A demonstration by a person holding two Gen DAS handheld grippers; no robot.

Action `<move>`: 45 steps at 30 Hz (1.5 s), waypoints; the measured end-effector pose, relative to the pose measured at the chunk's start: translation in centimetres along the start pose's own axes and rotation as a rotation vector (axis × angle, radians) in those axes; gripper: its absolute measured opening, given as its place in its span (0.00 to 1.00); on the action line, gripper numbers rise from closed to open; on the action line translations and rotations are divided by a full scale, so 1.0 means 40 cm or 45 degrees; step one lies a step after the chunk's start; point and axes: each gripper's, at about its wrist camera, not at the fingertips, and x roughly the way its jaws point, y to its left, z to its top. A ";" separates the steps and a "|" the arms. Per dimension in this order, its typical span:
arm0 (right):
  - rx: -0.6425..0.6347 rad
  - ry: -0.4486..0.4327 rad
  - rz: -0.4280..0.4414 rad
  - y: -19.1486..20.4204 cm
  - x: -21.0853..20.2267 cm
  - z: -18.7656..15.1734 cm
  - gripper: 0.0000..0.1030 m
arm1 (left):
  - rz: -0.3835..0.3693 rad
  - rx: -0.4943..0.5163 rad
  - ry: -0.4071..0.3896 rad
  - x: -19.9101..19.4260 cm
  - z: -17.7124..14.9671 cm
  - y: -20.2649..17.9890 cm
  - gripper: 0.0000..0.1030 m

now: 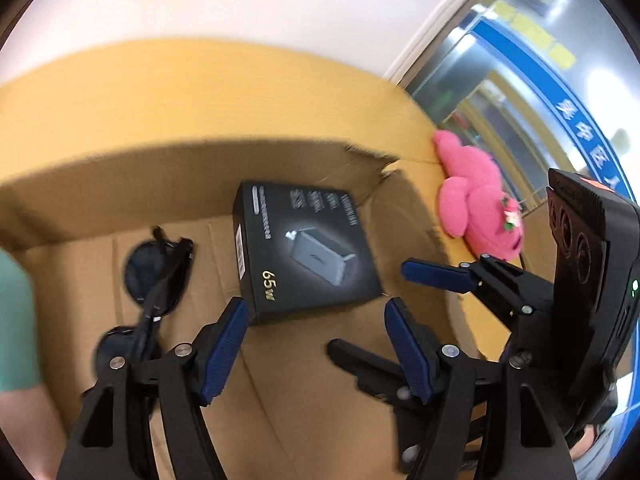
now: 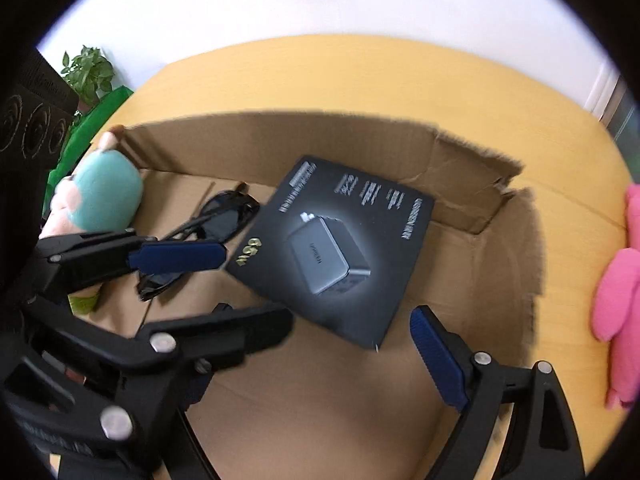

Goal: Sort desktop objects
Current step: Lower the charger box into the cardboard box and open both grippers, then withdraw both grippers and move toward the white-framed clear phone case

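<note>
Left gripper, right gripper — both released, angled down over cardboard box.

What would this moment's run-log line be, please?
left hand-held gripper open | right hand-held gripper open | charger box, sunglasses in cardboard box

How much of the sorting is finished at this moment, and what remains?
Looks done: the black charger box and the sunglasses lie inside the cardboard box. In hand: nothing; the left hand-held gripper and the right hand-held gripper hang open over the box. Left: the pink plush toy lies outside on the yellow table; a teal plush toy sits at the box's edge.
</note>
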 end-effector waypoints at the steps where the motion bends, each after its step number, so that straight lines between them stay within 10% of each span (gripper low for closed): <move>1: -0.012 -0.048 0.011 0.010 -0.043 -0.015 0.88 | 0.015 0.039 -0.041 -0.047 -0.016 -0.017 0.75; 13: -0.074 -0.382 0.133 0.175 -0.279 -0.319 0.90 | 0.237 0.151 -0.386 -0.492 -0.359 0.064 0.96; 33: 0.112 -0.295 0.008 0.169 -0.208 -0.465 0.90 | 0.285 0.095 -0.150 -0.420 -0.571 0.170 0.95; 45: -0.115 -0.508 0.019 0.293 -0.374 -0.505 0.90 | 0.310 0.095 -0.510 -0.636 -0.648 0.035 1.00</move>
